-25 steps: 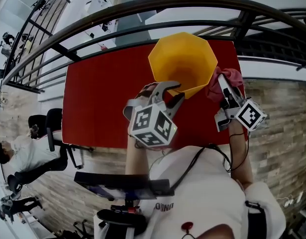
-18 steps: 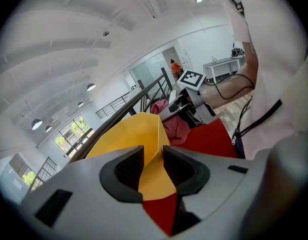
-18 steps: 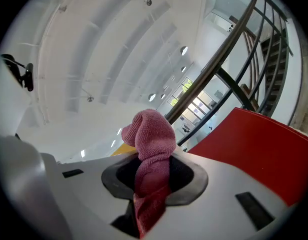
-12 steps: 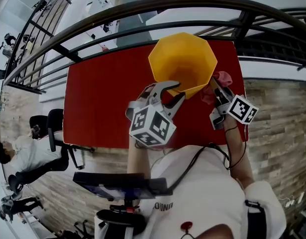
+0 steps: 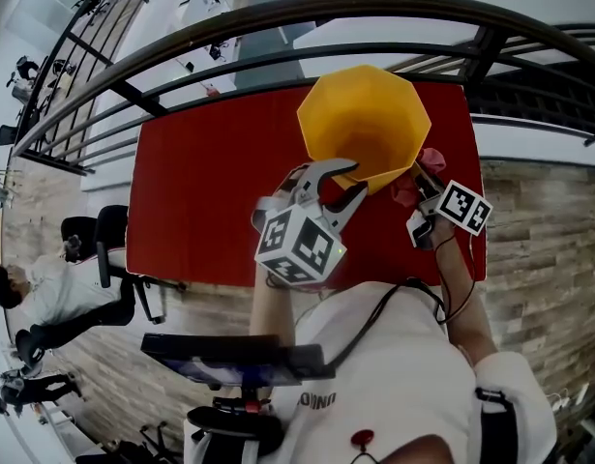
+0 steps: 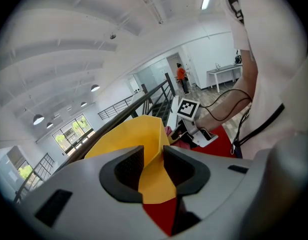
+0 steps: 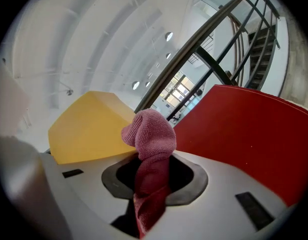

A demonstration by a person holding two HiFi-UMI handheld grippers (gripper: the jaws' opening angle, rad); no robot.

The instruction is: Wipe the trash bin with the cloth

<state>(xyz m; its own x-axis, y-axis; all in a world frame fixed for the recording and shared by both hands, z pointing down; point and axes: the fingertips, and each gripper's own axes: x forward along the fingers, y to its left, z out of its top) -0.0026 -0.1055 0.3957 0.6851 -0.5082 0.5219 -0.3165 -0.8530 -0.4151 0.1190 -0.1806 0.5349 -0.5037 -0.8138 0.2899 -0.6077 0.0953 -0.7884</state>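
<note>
A yellow trash bin (image 5: 365,119) stands on the red table (image 5: 210,191). My left gripper (image 5: 353,180) is at the bin's near rim. In the left gripper view the bin's wall (image 6: 123,136) runs between the jaws of the left gripper (image 6: 152,151). These jaws have just been opening and stand wider than the thin wall. My right gripper (image 5: 420,184) is shut on a pink cloth (image 5: 430,158) low beside the bin's right side. In the right gripper view the cloth (image 7: 151,134) bulges out of the right gripper (image 7: 152,171), next to the bin (image 7: 86,129).
A dark metal railing (image 5: 278,27) curves behind the table's far edge. A seated person (image 5: 36,298) and a chair (image 5: 104,240) are at the lower left on the brick-pattern floor. A dark device (image 5: 239,356) sits just below my arms.
My right gripper has come down along the bin's right side with the cloth, from near the rim to lower by the table. The left gripper stays at the near rim.
</note>
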